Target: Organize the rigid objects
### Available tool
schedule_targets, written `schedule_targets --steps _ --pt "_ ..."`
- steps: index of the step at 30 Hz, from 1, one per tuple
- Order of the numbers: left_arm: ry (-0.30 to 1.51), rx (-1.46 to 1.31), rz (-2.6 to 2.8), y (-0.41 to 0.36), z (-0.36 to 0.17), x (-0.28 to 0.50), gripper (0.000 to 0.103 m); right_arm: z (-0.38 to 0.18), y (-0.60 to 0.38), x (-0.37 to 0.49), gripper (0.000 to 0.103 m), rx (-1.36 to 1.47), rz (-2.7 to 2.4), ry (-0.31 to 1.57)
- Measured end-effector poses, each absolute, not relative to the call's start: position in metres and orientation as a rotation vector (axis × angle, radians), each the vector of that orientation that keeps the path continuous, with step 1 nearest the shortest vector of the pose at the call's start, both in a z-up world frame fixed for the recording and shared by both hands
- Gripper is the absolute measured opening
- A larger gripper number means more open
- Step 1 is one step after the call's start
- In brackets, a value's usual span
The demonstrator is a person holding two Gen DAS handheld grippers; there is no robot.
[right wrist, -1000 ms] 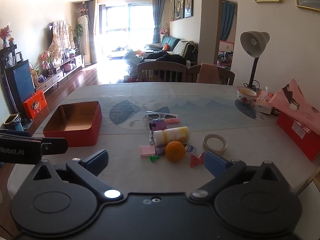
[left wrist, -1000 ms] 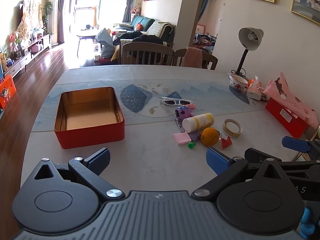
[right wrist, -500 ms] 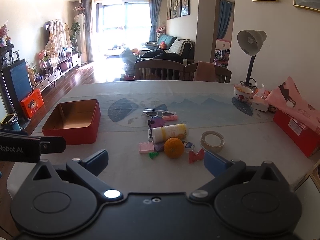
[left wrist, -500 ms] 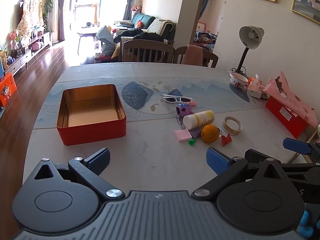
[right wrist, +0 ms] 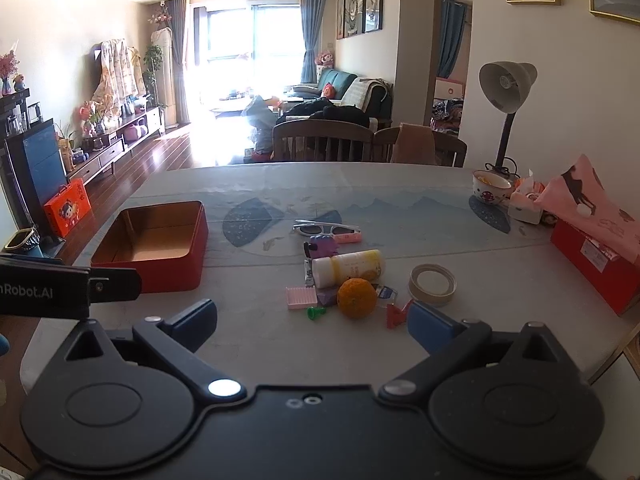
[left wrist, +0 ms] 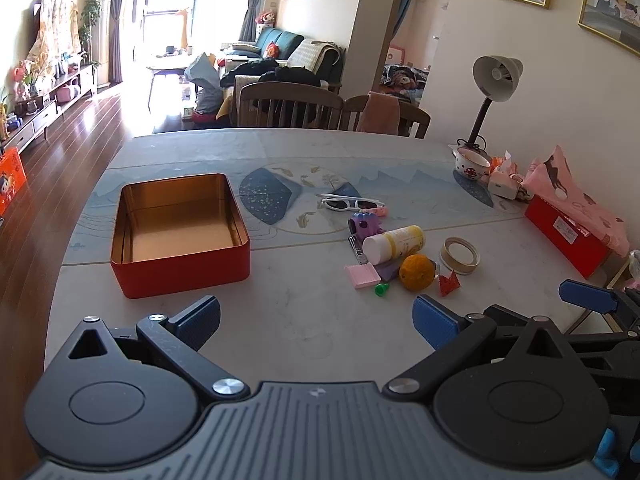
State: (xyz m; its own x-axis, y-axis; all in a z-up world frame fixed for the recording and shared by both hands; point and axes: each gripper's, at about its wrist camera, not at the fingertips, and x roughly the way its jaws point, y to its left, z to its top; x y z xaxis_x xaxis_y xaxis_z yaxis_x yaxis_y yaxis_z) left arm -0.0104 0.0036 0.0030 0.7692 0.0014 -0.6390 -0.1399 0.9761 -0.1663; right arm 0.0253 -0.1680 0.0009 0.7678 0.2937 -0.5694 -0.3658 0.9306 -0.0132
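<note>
An empty red tin box (left wrist: 180, 232) (right wrist: 154, 246) with a gold inside stands on the table's left. Right of it lies a heap of small items: white sunglasses (left wrist: 352, 203) (right wrist: 326, 230), a purple toy (left wrist: 365, 225), a yellow-and-white bottle (left wrist: 394, 243) (right wrist: 348, 267) on its side, an orange (left wrist: 417, 272) (right wrist: 357, 297), a pink square (left wrist: 362, 275), a green peg (left wrist: 381, 289), a red paper piece (left wrist: 449, 282) and a tape roll (left wrist: 459, 255) (right wrist: 432, 284). My left gripper (left wrist: 316, 322) hangs open over the near table edge. My right gripper (right wrist: 312, 322) is open too, just short of the heap.
A desk lamp (left wrist: 494, 92), a small bowl (left wrist: 472, 164), a tissue pack (left wrist: 502, 182) and a red box under pink cloth (left wrist: 568, 232) line the table's right side. Wooden chairs (left wrist: 288, 106) stand behind the far edge. Wooden floor drops off to the left.
Both grippers have drawn slightly nearer the table's objects and tilted a little; the heap and box sit a bit lower in view. Nothing on the table has moved.
</note>
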Motion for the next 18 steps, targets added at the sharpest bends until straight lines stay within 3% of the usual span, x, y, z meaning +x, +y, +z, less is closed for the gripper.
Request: schedule_targets --steps 18 --pt "0.689 -0.207 0.054 -0.006 0.002 0.020 0.103 -0.003 -0.179 0.052 0.097 -0.119 0.372 0.603"
